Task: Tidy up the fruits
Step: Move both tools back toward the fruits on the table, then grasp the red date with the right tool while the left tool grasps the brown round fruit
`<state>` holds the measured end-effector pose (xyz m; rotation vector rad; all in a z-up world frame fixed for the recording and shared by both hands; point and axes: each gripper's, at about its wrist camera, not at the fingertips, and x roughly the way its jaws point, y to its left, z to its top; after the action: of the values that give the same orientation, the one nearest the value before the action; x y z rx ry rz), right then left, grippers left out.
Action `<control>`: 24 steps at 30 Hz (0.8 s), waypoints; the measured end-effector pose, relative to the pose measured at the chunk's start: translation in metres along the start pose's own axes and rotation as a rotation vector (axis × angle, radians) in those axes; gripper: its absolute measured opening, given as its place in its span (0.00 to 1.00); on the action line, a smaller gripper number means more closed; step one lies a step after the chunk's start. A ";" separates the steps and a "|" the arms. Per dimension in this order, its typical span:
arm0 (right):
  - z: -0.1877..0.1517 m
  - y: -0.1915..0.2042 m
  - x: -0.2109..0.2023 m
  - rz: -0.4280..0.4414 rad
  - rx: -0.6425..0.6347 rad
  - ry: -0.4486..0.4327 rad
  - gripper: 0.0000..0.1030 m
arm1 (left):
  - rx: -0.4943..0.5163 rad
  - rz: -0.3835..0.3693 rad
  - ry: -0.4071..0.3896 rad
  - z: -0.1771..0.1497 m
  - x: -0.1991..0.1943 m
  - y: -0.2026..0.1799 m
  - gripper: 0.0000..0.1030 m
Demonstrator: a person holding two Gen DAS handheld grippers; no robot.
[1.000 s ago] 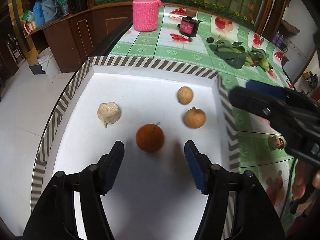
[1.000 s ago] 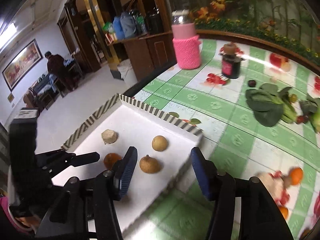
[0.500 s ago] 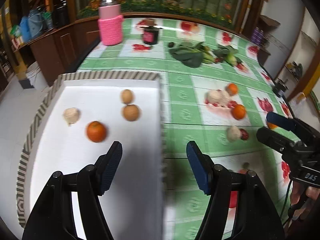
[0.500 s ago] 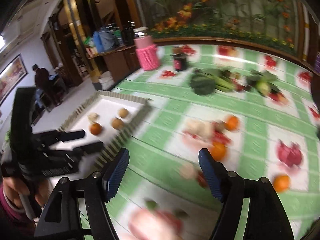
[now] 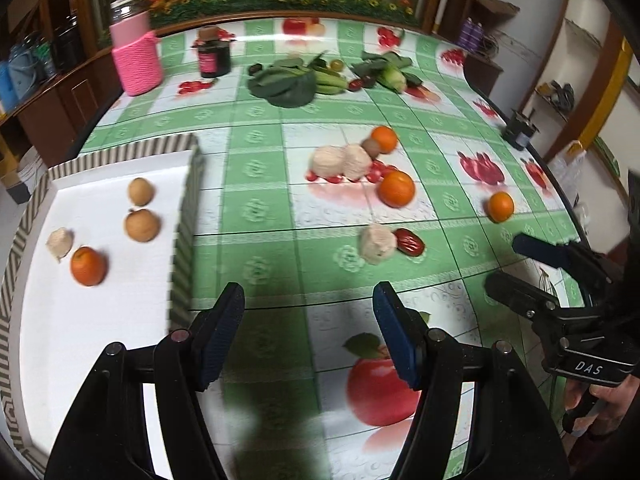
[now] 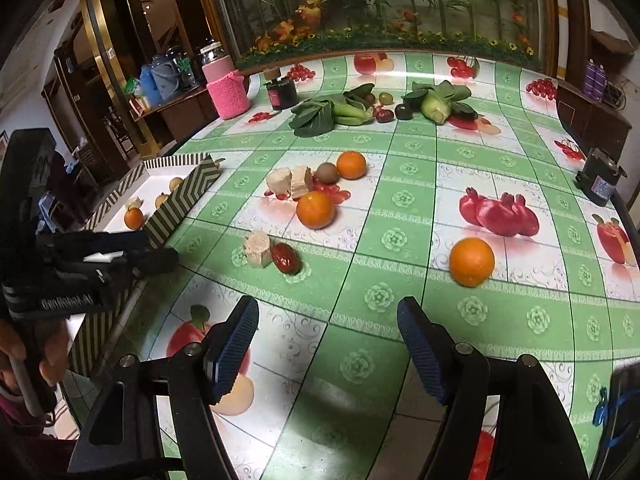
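Observation:
A white tray with a striped rim (image 5: pixel 182 240) holds an orange (image 5: pixel 88 266), two brown round fruits (image 5: pixel 142 225) and a pale chunk (image 5: pixel 59 242); the tray's rim also shows in the right wrist view (image 6: pixel 176 204). On the green fruit-print tablecloth lie loose oranges (image 6: pixel 471 262) (image 6: pixel 315 209) (image 6: pixel 351 165), pale chunks (image 6: pixel 258 248), a red date (image 6: pixel 286 258) and a kiwi (image 6: pixel 327 172). My left gripper (image 5: pixel 310 334) is open and empty over the cloth beside the tray. My right gripper (image 6: pixel 328 346) is open and empty near the table's front edge.
Leafy greens (image 6: pixel 320 114), small dark fruits, a dark jar (image 6: pixel 282 92) and a pink-sleeved jar (image 6: pixel 228 88) stand at the back. A black device (image 6: pixel 600 178) sits at the right edge. A wooden cabinet stands left of the table.
Both grippers have swung right, away from the tray, over the tablecloth with the loose fruit. The orange stays in the tray. Both stay open.

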<state>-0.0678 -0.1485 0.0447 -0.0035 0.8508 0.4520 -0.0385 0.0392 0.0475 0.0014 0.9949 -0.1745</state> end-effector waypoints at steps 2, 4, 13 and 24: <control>0.004 0.006 0.008 0.022 -0.039 0.020 0.69 | 0.004 0.000 0.004 0.001 0.002 -0.002 0.64; 0.009 0.016 0.021 0.039 -0.097 0.052 0.56 | 0.000 0.002 0.004 0.001 0.002 -0.001 0.64; 0.024 0.032 0.068 0.049 -0.221 0.129 0.35 | -0.012 0.014 0.025 0.007 0.012 0.007 0.64; 0.021 0.004 0.046 0.030 -0.135 0.070 0.19 | 0.060 -0.019 0.053 0.016 0.029 -0.021 0.64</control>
<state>-0.0276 -0.1232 0.0259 -0.1316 0.8883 0.5398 -0.0131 0.0127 0.0337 0.0518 1.0427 -0.2226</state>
